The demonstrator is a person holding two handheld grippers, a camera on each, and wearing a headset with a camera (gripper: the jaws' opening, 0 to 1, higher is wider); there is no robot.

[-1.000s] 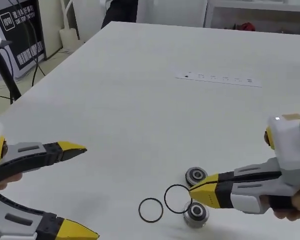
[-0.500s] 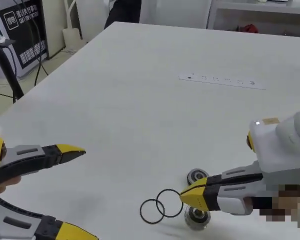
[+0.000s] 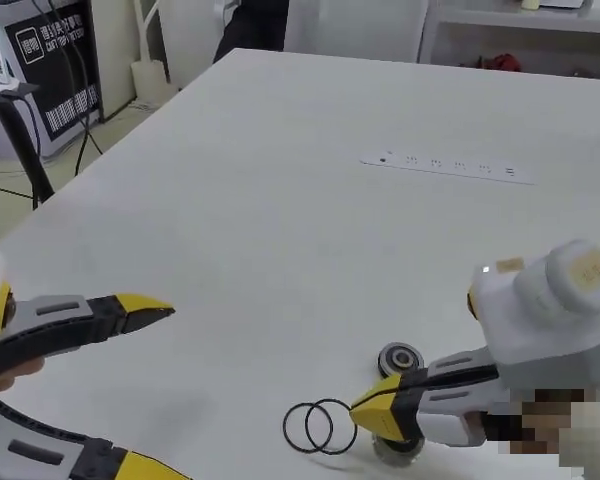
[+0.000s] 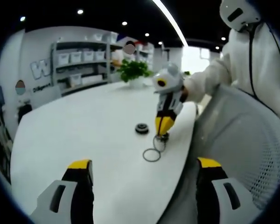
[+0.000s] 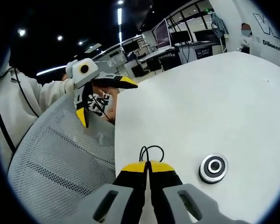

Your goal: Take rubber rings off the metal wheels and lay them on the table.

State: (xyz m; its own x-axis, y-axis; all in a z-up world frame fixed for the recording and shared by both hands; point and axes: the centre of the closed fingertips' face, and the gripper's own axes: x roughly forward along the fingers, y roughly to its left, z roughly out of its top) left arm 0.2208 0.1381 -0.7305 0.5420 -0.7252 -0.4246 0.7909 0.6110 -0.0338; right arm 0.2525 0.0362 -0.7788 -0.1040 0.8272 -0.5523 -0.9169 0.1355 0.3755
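Note:
My right gripper is shut on a thin black rubber ring and holds it low over the white table, where it overlaps a second ring lying flat. In the right gripper view the held ring loops out from the shut tips. A bare metal wheel lies flat just behind the gripper, and it is to the right of the tips in the right gripper view. Another wheel sits partly hidden under the right gripper. My left gripper hovers wide open at the table's near left edge.
A flat white power strip lies on the far part of the table. A mesh chair back stands close to the table's near edge. A dark stand and cables are on the floor at the left.
The right gripper has carried its ring leftward and lower, so it now overlaps the ring on the table. The left gripper has stayed open in place.

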